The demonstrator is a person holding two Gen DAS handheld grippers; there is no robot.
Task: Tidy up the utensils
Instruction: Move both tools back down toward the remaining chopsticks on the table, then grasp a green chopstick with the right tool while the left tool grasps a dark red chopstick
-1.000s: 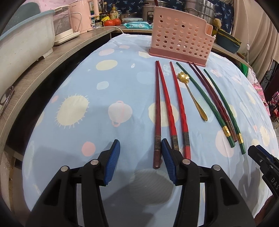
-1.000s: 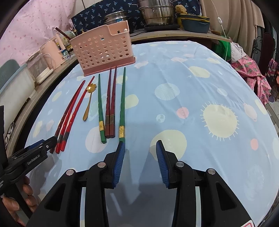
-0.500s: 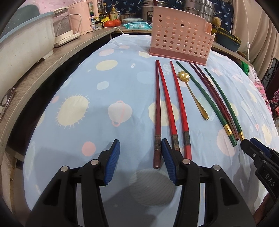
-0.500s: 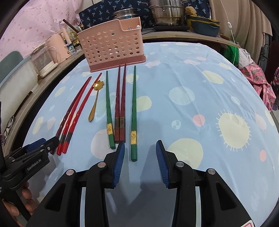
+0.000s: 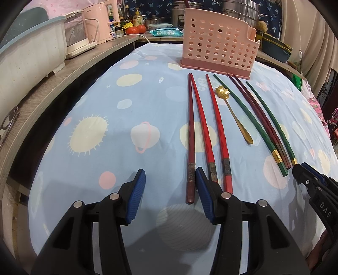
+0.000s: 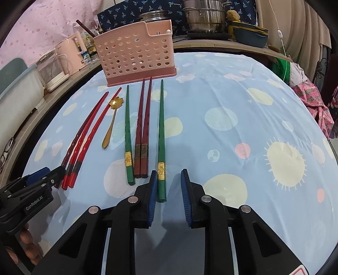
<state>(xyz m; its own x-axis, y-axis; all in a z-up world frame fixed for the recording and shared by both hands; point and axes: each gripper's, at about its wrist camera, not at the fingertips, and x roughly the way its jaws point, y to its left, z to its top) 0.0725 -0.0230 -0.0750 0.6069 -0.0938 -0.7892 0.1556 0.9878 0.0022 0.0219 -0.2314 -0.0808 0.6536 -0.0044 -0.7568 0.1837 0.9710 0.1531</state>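
Several chopsticks lie side by side on the blue tablecloth in front of a pink perforated utensil basket [image 5: 218, 49] [image 6: 137, 58]. A dark red chopstick [image 5: 191, 135], two bright red ones [image 5: 217, 127], a gold flower spoon [image 5: 234, 114] [image 6: 111, 122], two green ones and a dark red pair [image 6: 143, 131]. My left gripper [image 5: 170, 179] is open, its right finger beside the dark red chopstick's end. My right gripper [image 6: 169, 182] is open, with the right green chopstick's [image 6: 161, 135] near end between its fingers.
A wooden counter [image 5: 55, 82] runs along the left with a white tub [image 5: 25, 61] and pink appliances [image 5: 99, 23]. Steel pots [image 6: 203, 18] and a blue dish [image 6: 250, 35] stand behind the basket. The cloth [image 6: 243, 105] stretches right of the chopsticks.
My right gripper has moved left and forward, so the right green chopstick's end now lies between its fingers. My left gripper has barely moved.
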